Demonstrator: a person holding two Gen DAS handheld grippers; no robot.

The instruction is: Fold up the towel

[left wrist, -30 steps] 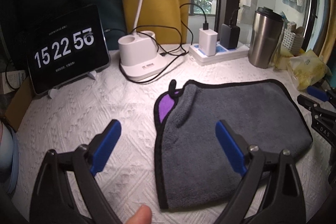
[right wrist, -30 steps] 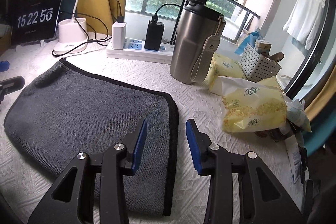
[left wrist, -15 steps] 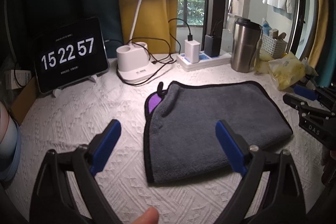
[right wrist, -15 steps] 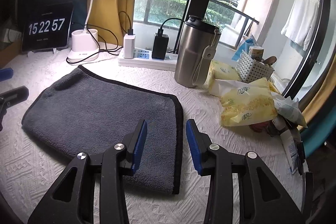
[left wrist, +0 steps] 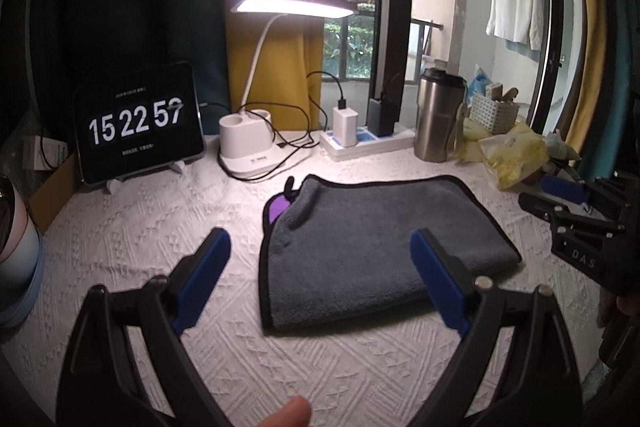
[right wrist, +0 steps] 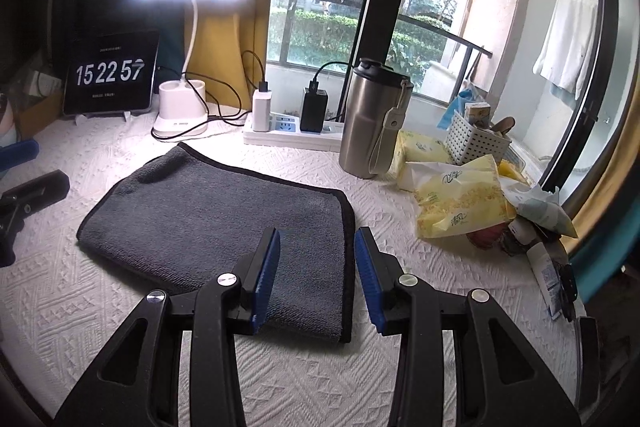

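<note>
A grey towel with a black hem lies folded flat on the white textured tablecloth; a purple underside shows at its far left corner. My left gripper is wide open and empty, held above the towel's near left edge. In the right wrist view the towel lies ahead and left. My right gripper is open with a narrow gap, empty, above the towel's right hem. The right gripper's body also shows at the right of the left wrist view.
At the back stand a tablet clock, a lit white desk lamp, a power strip with chargers and a steel tumbler. Yellow tissue packs and a white basket crowd the right side.
Both grippers have pulled back and up from the towel, so it looks smaller and farther. The towel itself has not moved. Both jaw openings are unchanged.
</note>
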